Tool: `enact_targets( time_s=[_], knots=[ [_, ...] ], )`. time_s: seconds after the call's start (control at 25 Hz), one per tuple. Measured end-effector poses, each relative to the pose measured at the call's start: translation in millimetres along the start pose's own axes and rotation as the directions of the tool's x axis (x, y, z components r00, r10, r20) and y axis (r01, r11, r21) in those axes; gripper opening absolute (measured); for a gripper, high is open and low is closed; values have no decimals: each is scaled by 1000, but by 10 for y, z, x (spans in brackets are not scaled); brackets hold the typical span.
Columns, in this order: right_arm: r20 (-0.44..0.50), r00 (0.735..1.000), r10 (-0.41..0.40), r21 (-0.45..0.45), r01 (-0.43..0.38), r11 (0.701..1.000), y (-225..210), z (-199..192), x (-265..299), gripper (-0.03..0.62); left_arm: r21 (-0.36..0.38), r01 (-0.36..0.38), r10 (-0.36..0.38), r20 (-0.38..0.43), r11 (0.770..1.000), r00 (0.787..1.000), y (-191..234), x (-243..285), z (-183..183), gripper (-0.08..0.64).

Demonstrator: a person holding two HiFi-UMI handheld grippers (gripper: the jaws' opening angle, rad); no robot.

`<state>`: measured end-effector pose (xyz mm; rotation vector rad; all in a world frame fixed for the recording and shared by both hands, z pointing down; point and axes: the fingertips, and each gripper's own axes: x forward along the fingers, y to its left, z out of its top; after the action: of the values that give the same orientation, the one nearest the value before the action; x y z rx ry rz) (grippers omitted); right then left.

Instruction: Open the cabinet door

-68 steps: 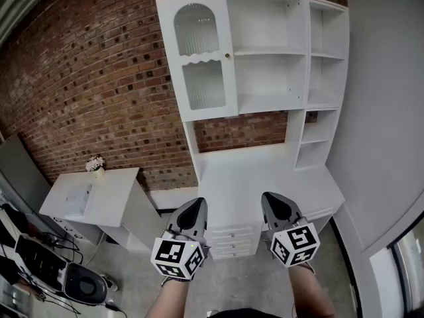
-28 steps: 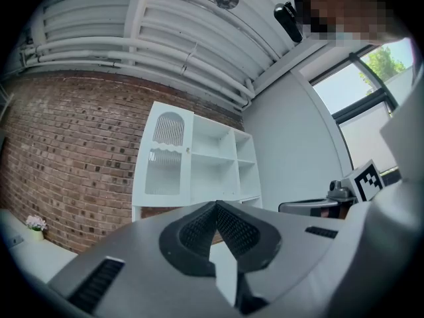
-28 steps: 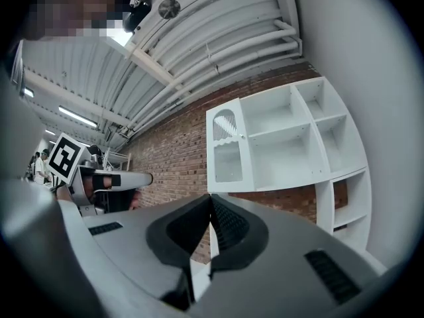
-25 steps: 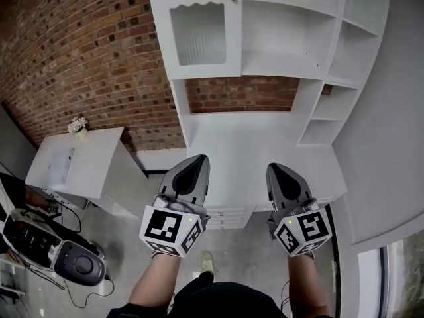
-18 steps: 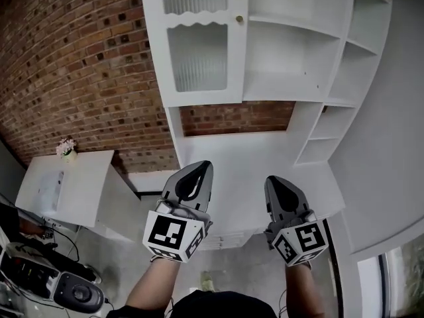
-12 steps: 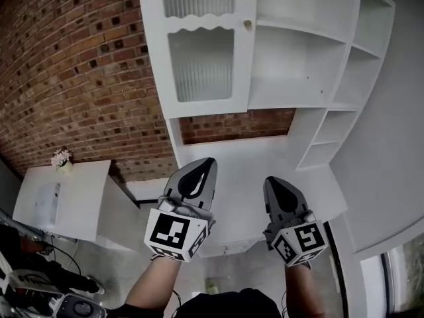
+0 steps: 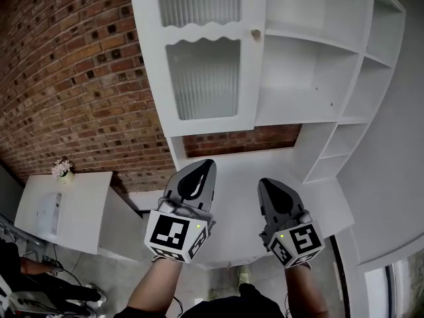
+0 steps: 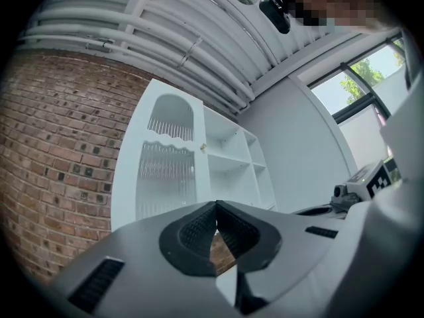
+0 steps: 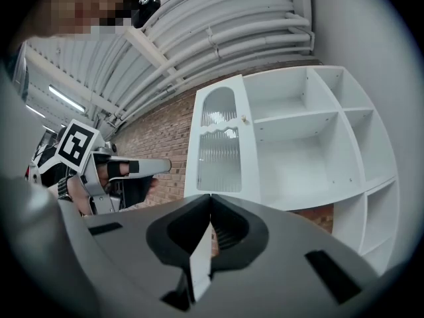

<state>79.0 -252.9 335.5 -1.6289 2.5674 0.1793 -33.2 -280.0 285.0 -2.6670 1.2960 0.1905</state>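
cabinet door point(image 7: 202, 121) shut; open shelves point(image 7: 306, 44) beside it

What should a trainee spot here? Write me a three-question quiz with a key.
1. True or false: the cabinet door stands open.
2. In the head view, the door's knob sits near which edge of the door? A) left B) right C) bottom
3. Fill in: the jaws of the left gripper and the right gripper are ____, with nothing held.
Key: 1 false; 2 B; 3 together.
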Motion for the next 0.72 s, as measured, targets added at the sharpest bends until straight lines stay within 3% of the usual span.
enact_targets(
  time_s=[0.28,0.72],
  knots=[
    [21,995,100,6,-100,995,-332,-40,406,5,126,-76,73,34,989,997,135,543,238,6],
    [88,971,224,-2,-225,974,-827,139,896,5,369,-173,120,164,913,979,119,1606,1028,8]
  ],
)
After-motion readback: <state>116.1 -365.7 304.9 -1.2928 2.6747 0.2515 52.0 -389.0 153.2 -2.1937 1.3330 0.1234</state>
